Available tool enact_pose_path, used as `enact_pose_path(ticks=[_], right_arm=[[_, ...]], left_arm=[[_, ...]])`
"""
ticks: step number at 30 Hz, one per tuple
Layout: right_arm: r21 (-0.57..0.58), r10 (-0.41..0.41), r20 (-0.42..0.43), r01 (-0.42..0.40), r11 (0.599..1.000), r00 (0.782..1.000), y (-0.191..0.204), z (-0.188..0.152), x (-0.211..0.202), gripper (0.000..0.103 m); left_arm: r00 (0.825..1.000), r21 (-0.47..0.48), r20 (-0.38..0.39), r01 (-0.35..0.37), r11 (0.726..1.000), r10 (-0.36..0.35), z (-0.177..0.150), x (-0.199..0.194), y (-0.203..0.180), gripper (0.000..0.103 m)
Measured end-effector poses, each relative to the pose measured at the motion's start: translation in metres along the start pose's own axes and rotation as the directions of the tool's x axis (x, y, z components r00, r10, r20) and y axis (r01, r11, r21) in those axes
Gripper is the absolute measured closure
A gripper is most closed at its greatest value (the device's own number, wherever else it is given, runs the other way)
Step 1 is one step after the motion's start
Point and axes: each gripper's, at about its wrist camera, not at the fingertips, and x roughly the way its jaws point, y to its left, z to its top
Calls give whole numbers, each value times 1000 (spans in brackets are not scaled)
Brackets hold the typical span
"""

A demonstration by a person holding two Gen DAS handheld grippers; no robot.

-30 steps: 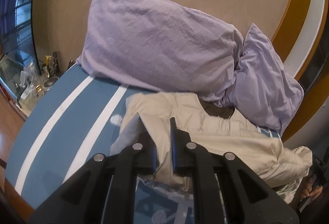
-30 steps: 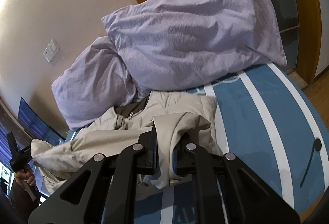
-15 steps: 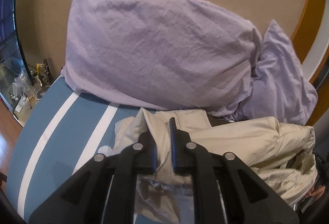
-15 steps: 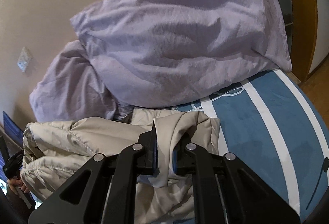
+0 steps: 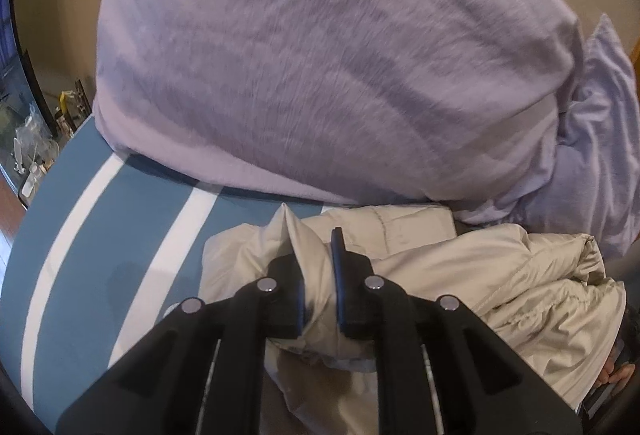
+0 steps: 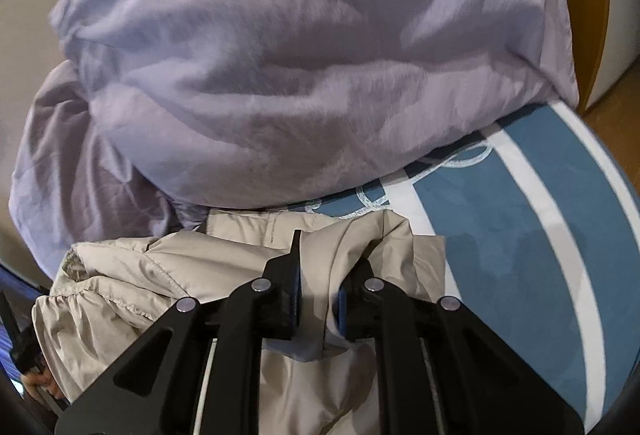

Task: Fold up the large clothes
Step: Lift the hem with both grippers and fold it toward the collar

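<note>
A beige padded jacket (image 5: pixel 460 267) lies bunched on the blue bed cover, close under the pillows. My left gripper (image 5: pixel 318 255) is shut on a fold of the jacket at its left side. In the right wrist view the jacket (image 6: pixel 168 267) fills the lower left, and my right gripper (image 6: pixel 320 263) is shut on a fold at its right side. The fabric hangs down between both pairs of fingers. The jacket's lower part is hidden behind the grippers.
Two large lilac pillows (image 5: pixel 320 55) lean against the wall right behind the jacket, also in the right wrist view (image 6: pixel 300 75). The bed cover (image 5: pixel 100 235) is blue with white stripes. A cluttered side table (image 5: pixel 32 151) stands left of the bed.
Both grippers have carried their jacket folds forward toward the pillows, which now loom much larger. The jacket has doubled over onto itself near the pillows.
</note>
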Motion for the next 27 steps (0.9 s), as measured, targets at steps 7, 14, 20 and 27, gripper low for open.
enact_pose_path(ticks=[7, 14, 20, 27], right_arm=[[105, 36, -56, -30, 994, 998, -10, 8, 13, 74], [104, 39, 58, -45, 994, 998, -12, 18, -23, 48], [-22, 84, 38, -83, 996, 996, 20, 5, -32, 48], [-261, 73, -60, -86, 961, 996, 89, -38, -9, 48]], left_arm=[[999, -11, -43, -14, 1000, 13, 5, 20, -2, 76], [997, 14, 60, -44, 999, 43, 15, -8, -9, 36], [997, 72, 71, -4, 997, -1, 2, -25, -31, 35], [997, 191, 20, 69, 979, -74, -35, -26, -85, 32]])
